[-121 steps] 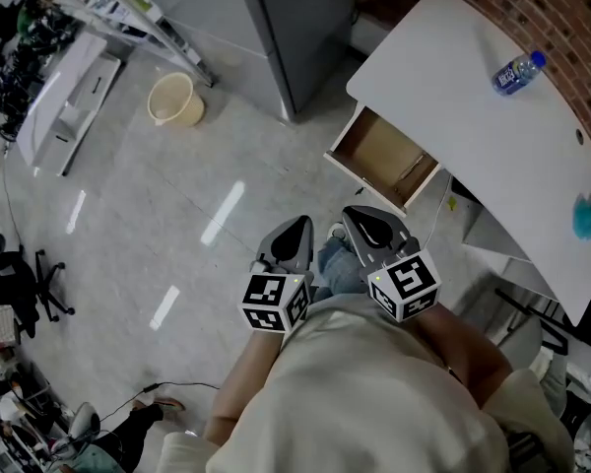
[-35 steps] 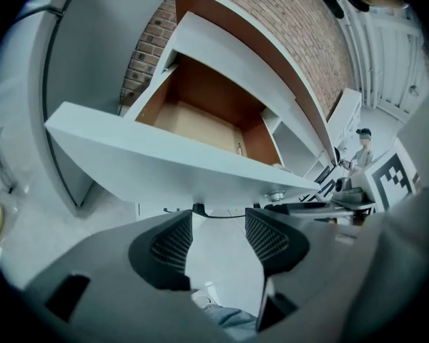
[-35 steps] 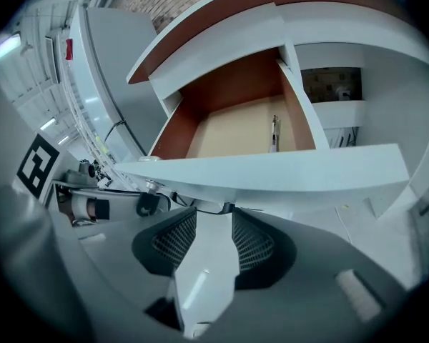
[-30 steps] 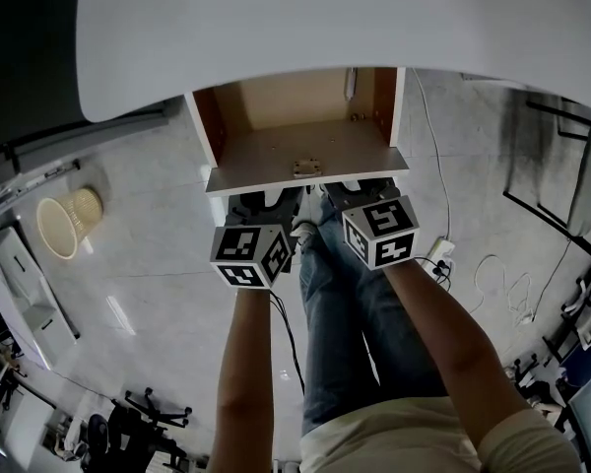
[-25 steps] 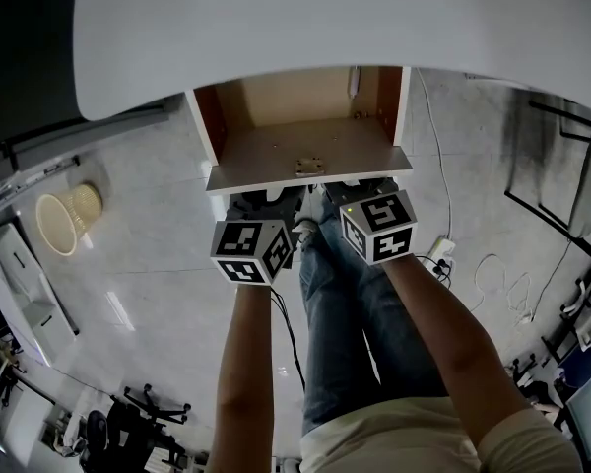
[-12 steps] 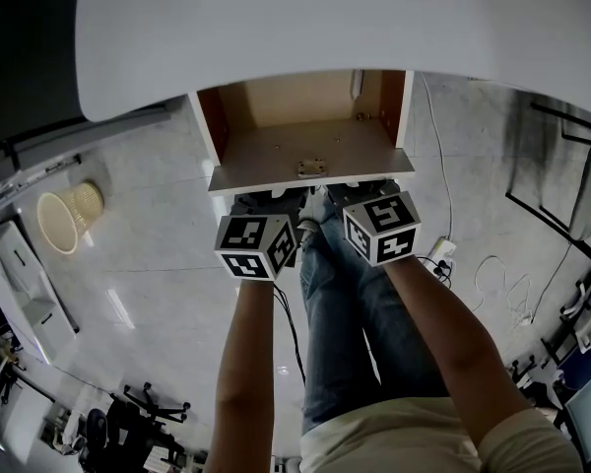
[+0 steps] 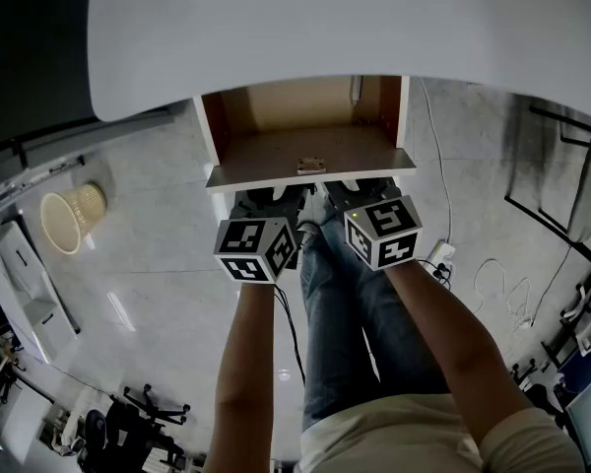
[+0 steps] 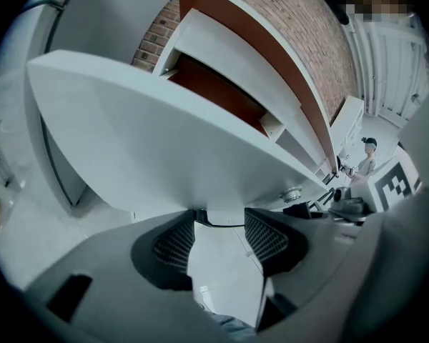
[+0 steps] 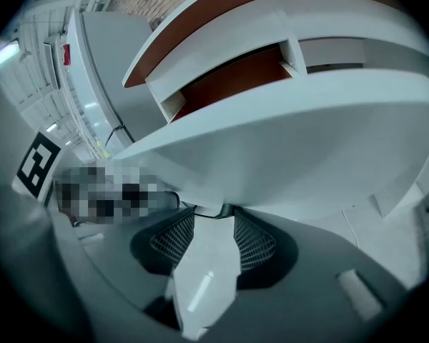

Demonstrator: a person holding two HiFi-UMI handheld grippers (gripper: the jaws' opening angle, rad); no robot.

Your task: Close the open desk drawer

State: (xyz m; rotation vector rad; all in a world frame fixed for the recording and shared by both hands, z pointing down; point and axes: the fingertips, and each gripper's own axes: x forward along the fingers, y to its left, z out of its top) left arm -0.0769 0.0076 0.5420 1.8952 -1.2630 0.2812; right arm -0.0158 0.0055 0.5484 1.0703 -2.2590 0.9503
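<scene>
Left gripper (image 8: 219,216), jaws closing on nothing, and right gripper (image 9: 214,220), unclenched and empty, meet the open drawer (image 7: 310,175) at its front; a push inward seems next.

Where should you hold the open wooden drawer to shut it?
Probably its white front panel, from the person's side, square on. That wide flat face sticks out past the white desk top, and the wooden drawer slides straight back under it.

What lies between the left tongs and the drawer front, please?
Nothing: in the left gripper view the left tongs have their tips right at the lower edge of the drawer front. The jaws are closing, with only floor showing between them.
</scene>
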